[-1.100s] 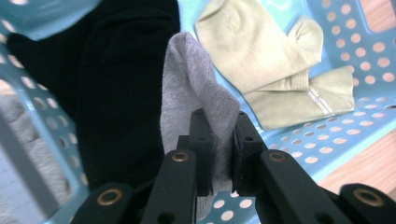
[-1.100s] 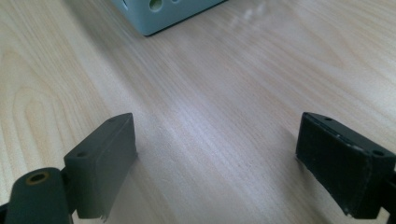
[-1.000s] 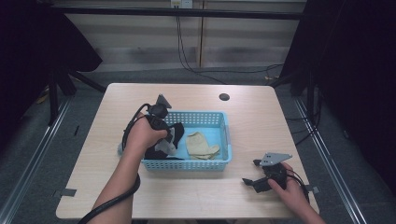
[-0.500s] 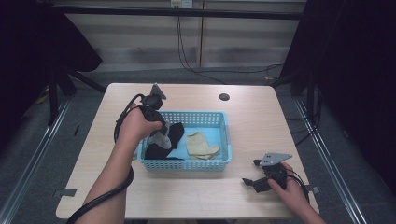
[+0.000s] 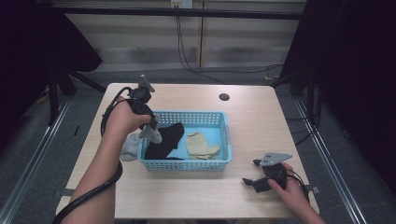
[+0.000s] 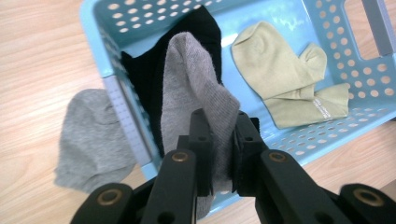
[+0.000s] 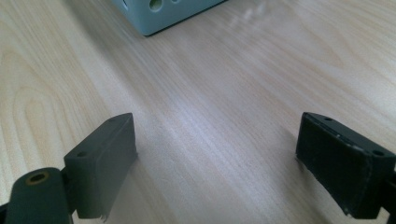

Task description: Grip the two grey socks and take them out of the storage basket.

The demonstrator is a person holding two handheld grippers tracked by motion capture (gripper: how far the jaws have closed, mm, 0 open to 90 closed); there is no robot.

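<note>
My left gripper (image 5: 150,133) is shut on a grey sock (image 5: 132,147) and holds it above the left end of the light blue basket (image 5: 205,116). In the left gripper view the grey sock (image 6: 191,79) is pinched between the jaws of the left gripper (image 6: 223,140). It drapes over the basket (image 6: 100,28) wall, with its far end on the table outside. A black sock (image 5: 166,140) and a beige sock (image 5: 201,144) lie inside the basket. My right gripper (image 5: 251,171) rests open on the table at the front right, with bare wood between its jaws (image 7: 219,158).
The wooden table (image 5: 261,121) has a dark round hole (image 5: 224,97) near its back edge. A corner of the basket (image 7: 163,11) lies ahead of the right gripper. A black cable (image 5: 107,116) loops from the left gripper along the forearm.
My left hand has risen and drawn back to the left, pulling the grey sock up out of the basket and over its left wall. The right hand has stayed still.
</note>
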